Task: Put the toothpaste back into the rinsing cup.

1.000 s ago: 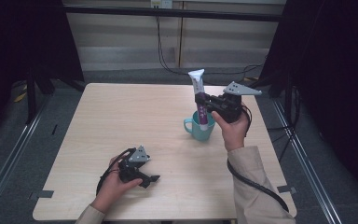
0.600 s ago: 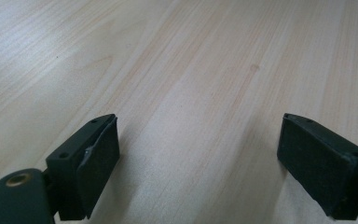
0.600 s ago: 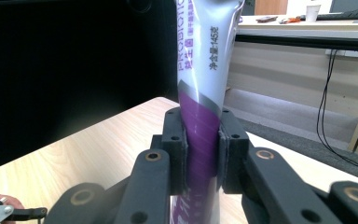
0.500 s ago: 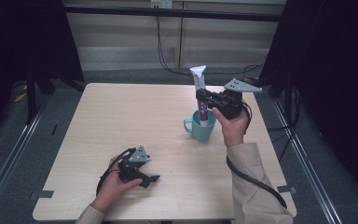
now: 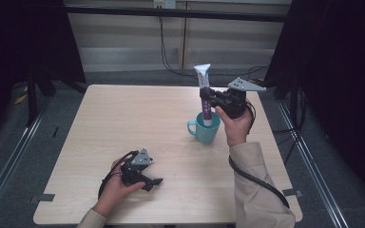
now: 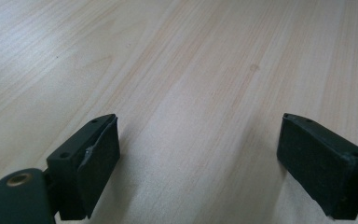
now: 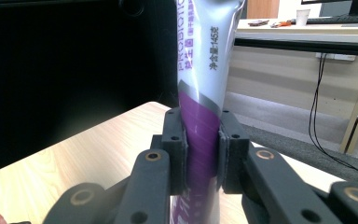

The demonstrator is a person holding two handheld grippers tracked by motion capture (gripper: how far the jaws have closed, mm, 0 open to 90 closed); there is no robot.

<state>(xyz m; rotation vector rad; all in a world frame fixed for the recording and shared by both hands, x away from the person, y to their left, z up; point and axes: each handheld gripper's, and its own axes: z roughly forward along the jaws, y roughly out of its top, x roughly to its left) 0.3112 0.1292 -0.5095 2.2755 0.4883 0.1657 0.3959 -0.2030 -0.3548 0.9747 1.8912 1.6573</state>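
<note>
Right tool: my right tool [image 5: 208,101] is clamped on the purple band of the toothpaste tube [image 5: 204,95], one jaw pressing each side, as the right gripper view [image 7: 200,154] shows plainly.
Tube: upright, white crimped end on top, lower end down inside the teal mug [image 5: 205,128]; I cannot tell whether it touches the mug's bottom.
Change: over the last second the tube has tipped from a lean toward the counter's left edge to nearly vertical, and it has shifted slightly nearer the counter's far edge; the mug has not moved.
Meaning: I judge the tube is being stood in or drawn out of the mug; which of the two I cannot say from this, but the straighter pose keeps it clear of the rim either way.
Mug: on the counter [image 5: 123,123], right of centre, handle pointing toward the left edge.
Left tool: my left tool [image 5: 147,180] rests near the near edge with jaws spread wide, holding nothing, bare wood between them [image 6: 196,154]; it has stayed put.
Risk: a squeezed tube is soft, so it may bend in the grip.
</note>
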